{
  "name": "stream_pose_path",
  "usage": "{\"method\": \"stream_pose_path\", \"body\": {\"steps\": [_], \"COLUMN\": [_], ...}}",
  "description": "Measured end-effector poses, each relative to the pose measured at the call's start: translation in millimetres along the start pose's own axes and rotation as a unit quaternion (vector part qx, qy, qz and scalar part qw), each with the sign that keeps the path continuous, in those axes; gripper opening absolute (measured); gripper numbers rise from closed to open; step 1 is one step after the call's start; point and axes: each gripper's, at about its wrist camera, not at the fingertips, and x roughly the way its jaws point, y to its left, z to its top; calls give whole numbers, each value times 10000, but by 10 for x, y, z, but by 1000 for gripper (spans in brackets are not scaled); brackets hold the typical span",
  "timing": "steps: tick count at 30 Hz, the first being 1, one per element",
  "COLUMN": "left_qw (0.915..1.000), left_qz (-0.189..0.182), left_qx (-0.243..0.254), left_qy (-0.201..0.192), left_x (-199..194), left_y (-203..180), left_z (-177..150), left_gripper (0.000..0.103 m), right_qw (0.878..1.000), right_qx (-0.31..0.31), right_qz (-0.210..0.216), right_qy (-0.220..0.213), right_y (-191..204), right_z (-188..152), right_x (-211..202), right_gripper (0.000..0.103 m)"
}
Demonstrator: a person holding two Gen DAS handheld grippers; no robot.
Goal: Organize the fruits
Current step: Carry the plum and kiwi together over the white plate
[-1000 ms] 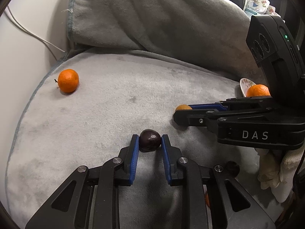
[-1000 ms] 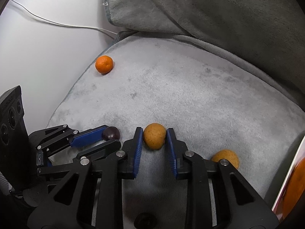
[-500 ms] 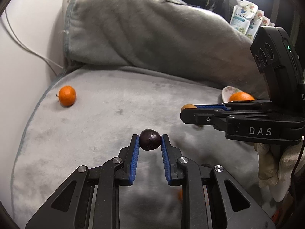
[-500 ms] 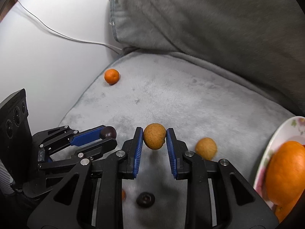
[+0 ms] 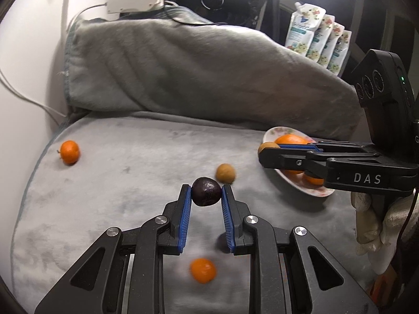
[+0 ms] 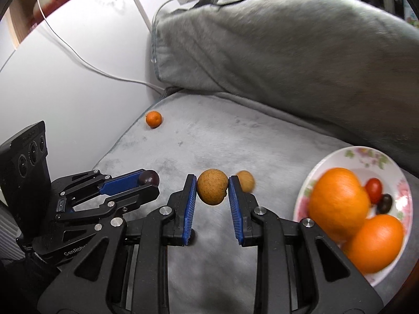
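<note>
I have the left gripper (image 5: 206, 192) clamped on a small, smooth, likely soft dark fruit (image 5: 206, 191) and the right gripper (image 6: 212, 187) on a light, rough-skinned brown fruit (image 6: 212, 190), both taken across the widest part and held above the grey cushion (image 5: 117, 183) near the plate (image 6: 366, 157).

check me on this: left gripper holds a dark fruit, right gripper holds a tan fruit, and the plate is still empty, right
Not quite. The plate is not empty: the right wrist view shows two oranges and two small fruits on it. The rest stands: the left gripper holds a dark fruit, and the right gripper holds a tan fruit.
</note>
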Motion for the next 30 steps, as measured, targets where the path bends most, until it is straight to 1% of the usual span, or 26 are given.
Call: {"method": "stream_pose_path", "body": {"steps": [7,12,17,24,30], "left_qw": [9997,9989,9978,9953,9935], "left_qz": [-241,-451,-636,-877,-958], "left_qx": [60,121,203,383,558], "left_qy": [-28,-7,38,143,265], "left_x": [10,72,142,267,394], "left_y": [-236,-445,-673,-995,-1219], "left_z": [26,47,49,57,54], "left_gripper": [22,22,22,22,22], "right_qw": [9994,9979,9957,9929,9914], "right_qx": [77,157,293,544,656], "right_qz": [-160,-362,-618,-811,-896], "right_qy": [-314,-507,-626,-673,-697], "right_y": [-137,-269,-494,-809,-1004], "right_z": [-131,-252,-354,-364,-367], "right_x": [-412,-692,-939,-1107,-1143], "right_gripper": [26,26,26,26,26]}}
